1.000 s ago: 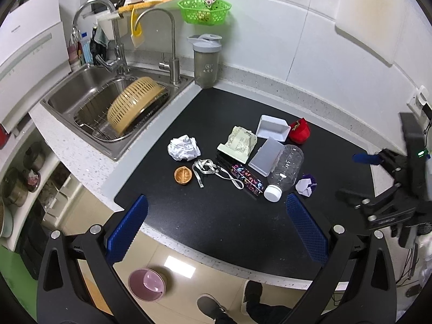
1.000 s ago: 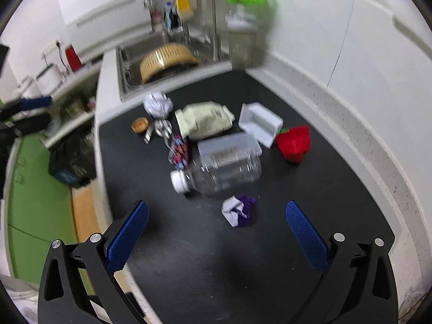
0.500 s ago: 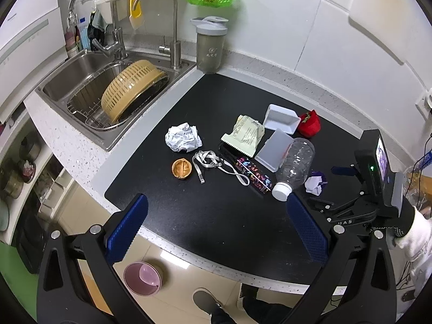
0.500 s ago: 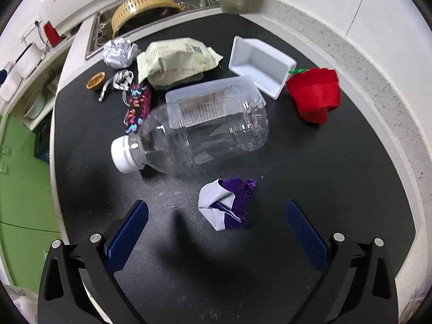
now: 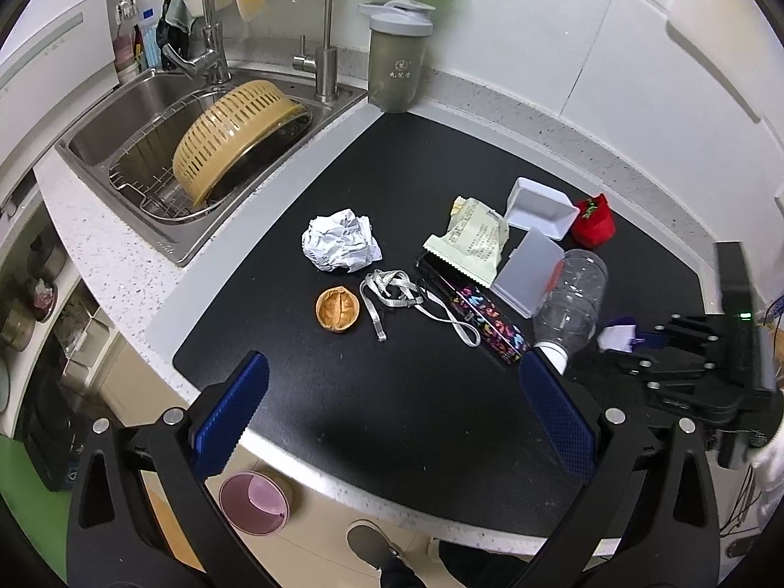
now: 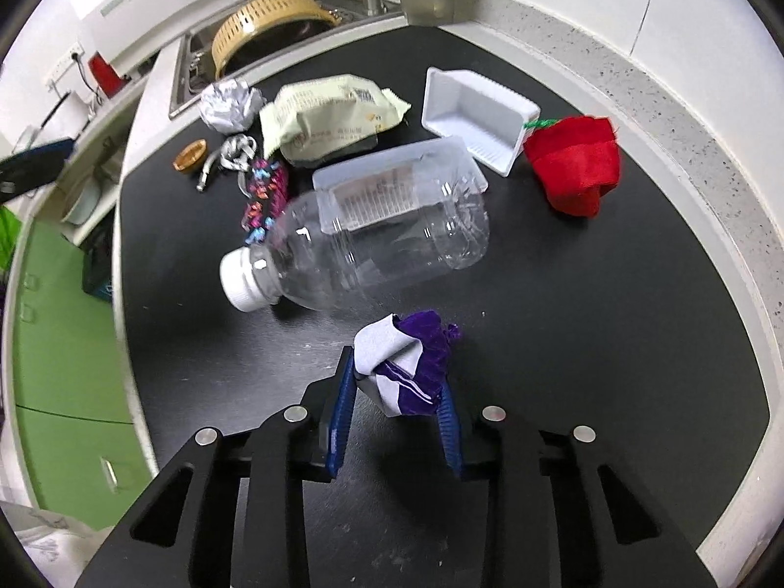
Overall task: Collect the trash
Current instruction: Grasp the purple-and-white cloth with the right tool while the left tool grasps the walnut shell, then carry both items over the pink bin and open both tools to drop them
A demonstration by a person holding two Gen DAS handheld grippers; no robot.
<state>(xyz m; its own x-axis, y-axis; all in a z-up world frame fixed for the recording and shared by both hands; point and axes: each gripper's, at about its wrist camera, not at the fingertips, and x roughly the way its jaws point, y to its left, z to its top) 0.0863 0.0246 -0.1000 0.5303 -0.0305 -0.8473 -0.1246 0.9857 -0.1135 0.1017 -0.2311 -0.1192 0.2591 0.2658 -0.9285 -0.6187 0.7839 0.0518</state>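
As jaws close, right gripper (image 6: 396,394) (pads touching) pinches purple wrapper (image 6: 409,360) | left gripper (image 5: 392,416) wide, empty

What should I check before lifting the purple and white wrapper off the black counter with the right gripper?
1. Purple and white wrapper sits between the right gripper pads: ok.
2. Grip firm: cannot tell; the jaws are closing, pads at the wrapper's sides.
3. Clear plastic bottle outside the jaws: ok, apart from the wrapper.
4. Red cloth out of the lift path: ok, well off to the side.
5. Left gripper clear of the right one: ok, open, empty, over bare counter.
6. Trash bin located: cannot tell, none identified in either view.
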